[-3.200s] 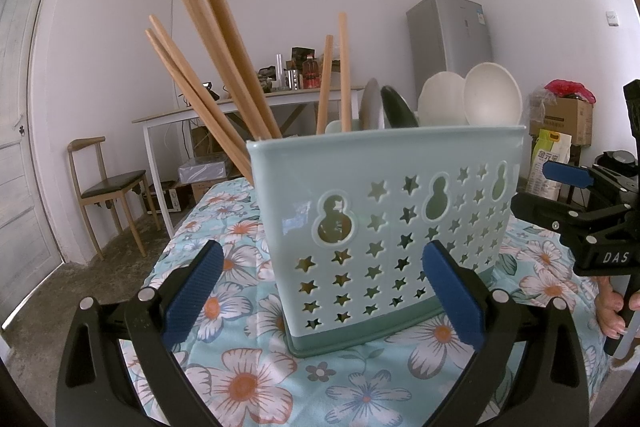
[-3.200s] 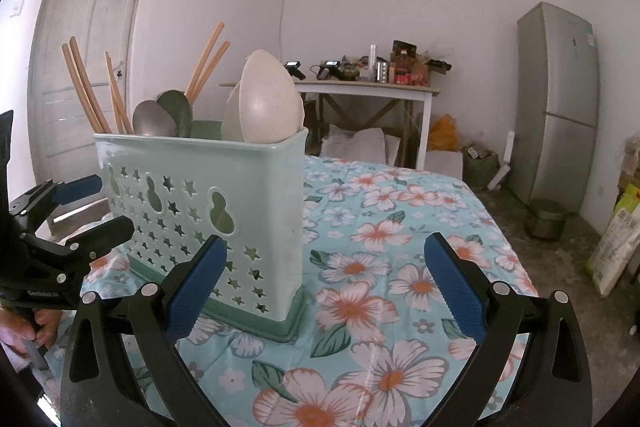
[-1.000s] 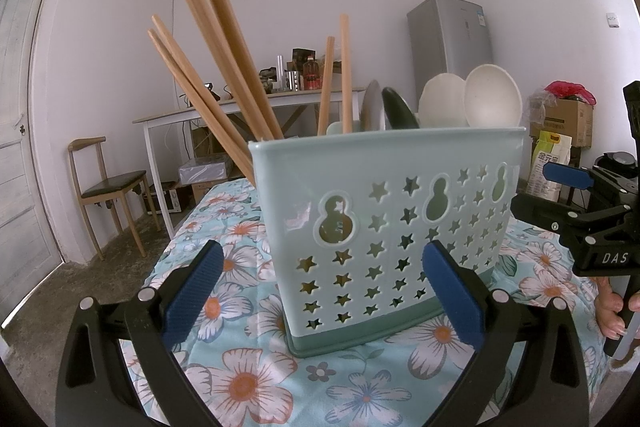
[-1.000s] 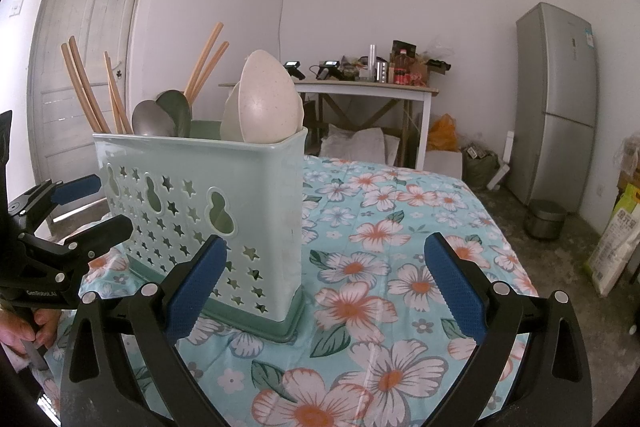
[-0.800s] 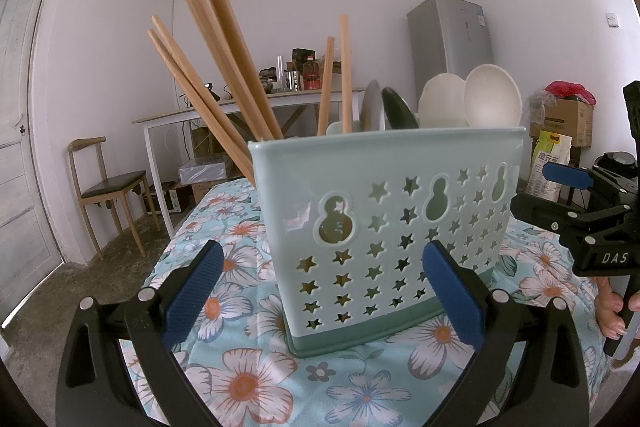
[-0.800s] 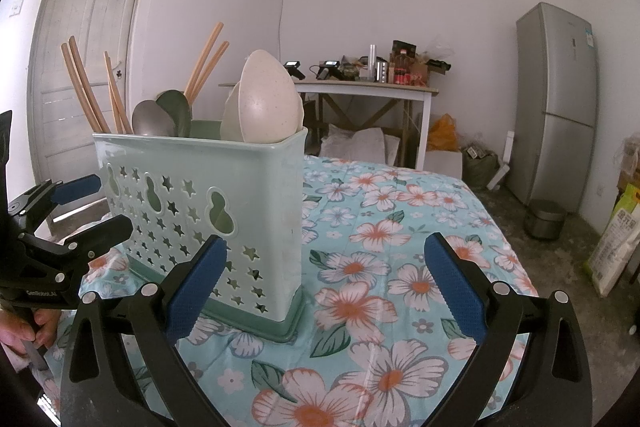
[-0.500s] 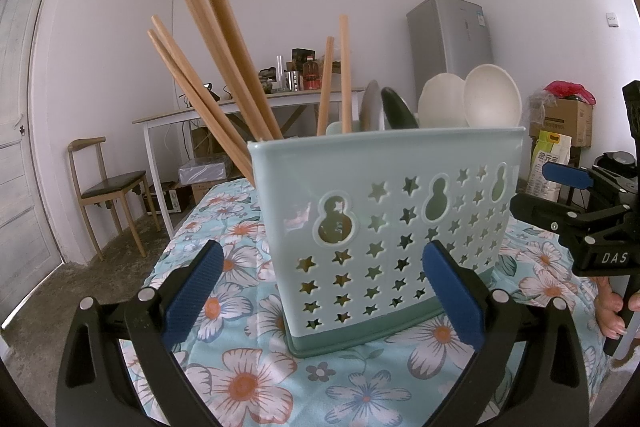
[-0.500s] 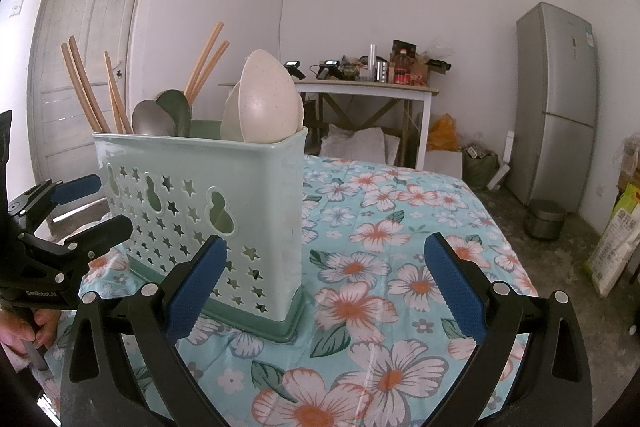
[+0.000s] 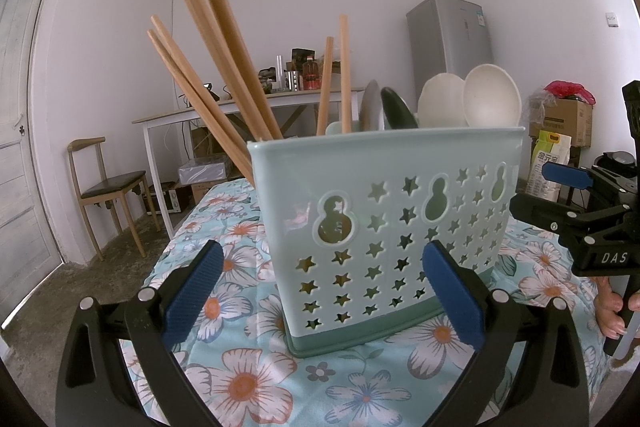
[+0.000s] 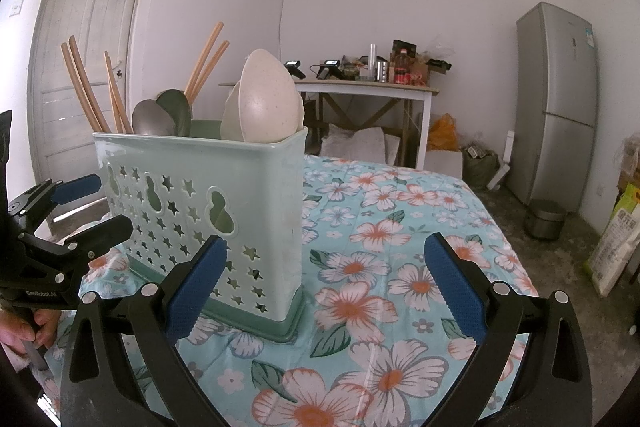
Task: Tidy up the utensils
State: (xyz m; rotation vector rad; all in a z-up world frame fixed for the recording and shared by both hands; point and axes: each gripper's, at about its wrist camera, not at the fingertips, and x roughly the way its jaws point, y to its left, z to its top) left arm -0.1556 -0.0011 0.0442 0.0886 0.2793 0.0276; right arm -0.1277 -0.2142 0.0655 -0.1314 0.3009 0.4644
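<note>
A light green utensil caddy [image 9: 384, 211] with star cut-outs stands on the floral tablecloth [image 9: 240, 379]; it also shows in the right wrist view [image 10: 200, 203]. It holds several wooden chopsticks [image 9: 216, 39], a grey spoon [image 10: 154, 119], a dark green spoon [image 10: 176, 111] and two cream spoons [image 10: 268, 99]. My left gripper [image 9: 320, 291] is open and empty, just in front of the caddy's long side. My right gripper [image 10: 326, 283] is open and empty, near the caddy's end corner. Each gripper shows in the other's view, the right one [image 9: 552, 195] and the left one [image 10: 88, 207].
A white side table [image 10: 368, 91] with bottles and clutter stands by the far wall. A grey fridge [image 10: 556, 103] is at the right, a wooden chair [image 9: 108, 187] and a door [image 10: 80, 67] at the left. Boxes and bags [image 9: 560, 139] lie on the floor.
</note>
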